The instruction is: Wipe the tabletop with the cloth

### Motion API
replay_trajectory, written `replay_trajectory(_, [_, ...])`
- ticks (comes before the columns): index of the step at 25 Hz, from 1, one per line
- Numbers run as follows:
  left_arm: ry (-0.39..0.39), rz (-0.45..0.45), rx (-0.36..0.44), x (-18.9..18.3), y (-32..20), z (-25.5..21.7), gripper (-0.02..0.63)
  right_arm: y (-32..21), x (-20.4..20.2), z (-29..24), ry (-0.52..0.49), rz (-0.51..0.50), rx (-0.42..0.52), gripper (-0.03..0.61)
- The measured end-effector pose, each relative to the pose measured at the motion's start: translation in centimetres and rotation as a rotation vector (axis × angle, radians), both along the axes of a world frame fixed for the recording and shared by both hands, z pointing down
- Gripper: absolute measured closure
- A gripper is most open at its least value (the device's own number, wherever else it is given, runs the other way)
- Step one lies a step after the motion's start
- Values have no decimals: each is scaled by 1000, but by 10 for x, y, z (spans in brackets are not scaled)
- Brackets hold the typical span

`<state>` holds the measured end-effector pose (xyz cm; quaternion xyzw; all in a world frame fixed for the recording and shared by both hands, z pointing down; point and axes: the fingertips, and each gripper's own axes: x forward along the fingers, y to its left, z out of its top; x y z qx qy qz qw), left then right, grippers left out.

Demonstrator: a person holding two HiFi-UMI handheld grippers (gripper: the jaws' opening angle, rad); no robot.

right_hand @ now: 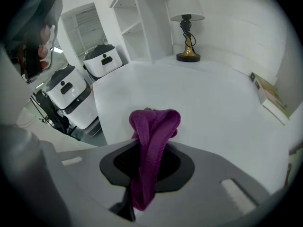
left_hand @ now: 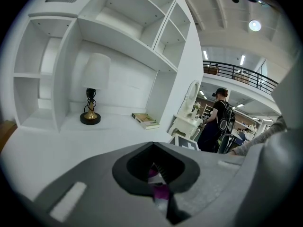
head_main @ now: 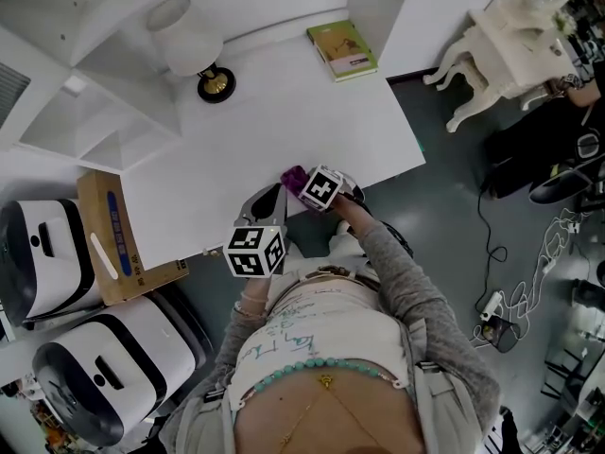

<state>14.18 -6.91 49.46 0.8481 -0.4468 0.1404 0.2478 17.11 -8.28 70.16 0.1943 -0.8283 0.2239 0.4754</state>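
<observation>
Pointing at the desk (head_main: 284,112) edge, the left hand-held gripper (left_hand: 158,176) sits closed, purple glimpsed past its jaws. Only the right gripper view shows the right hand-held gripper (right_hand: 147,167) clamping the cloth (right_hand: 154,126) over the white desk; lamp (head_main: 194,50) and book (head_main: 342,50) stand behind.

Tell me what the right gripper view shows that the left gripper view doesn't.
Right gripper view only: two white machines. Left gripper view only: a standing person with a backpack, and a white dressing table. Both: lamp, book, white tabletop, and purple cloth, which the right gripper clamps.
</observation>
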Motion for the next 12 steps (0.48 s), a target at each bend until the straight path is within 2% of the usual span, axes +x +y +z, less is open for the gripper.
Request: replay_trajectory(12, [-16,27,11,28,-6,-6,614,-7,40,2,3,-19,-38,492])
